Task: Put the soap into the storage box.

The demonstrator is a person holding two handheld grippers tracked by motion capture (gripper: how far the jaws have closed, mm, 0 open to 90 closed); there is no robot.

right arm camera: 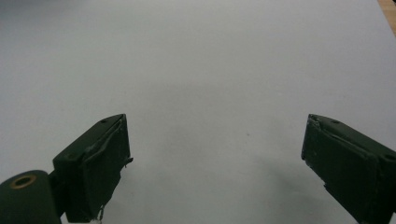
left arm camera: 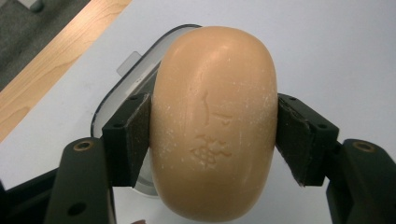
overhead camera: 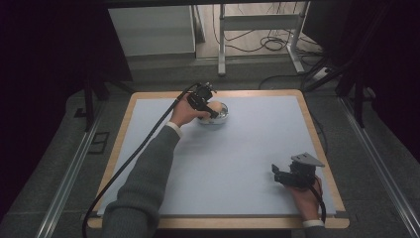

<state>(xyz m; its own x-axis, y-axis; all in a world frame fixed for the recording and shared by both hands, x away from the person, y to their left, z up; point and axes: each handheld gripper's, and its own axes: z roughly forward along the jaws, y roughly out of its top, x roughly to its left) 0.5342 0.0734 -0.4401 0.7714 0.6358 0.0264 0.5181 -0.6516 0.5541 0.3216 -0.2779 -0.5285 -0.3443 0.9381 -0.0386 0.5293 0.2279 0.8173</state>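
While the left hand-held gripper point(left arm camera: 212, 140) pinches the soap bar point(left arm camera: 215, 121) across its short sides, long way pointing ahead, the soap dish point(left arm camera: 122, 98) sits right under it, near the surface's far edge. The right hand-held gripper point(right arm camera: 215, 163) waits spread wide, near the right front corner.

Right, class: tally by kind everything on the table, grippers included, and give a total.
Soap bar: 1
Soap dish: 1
Grippers: 2, the left gripper and the right gripper
Total: 4
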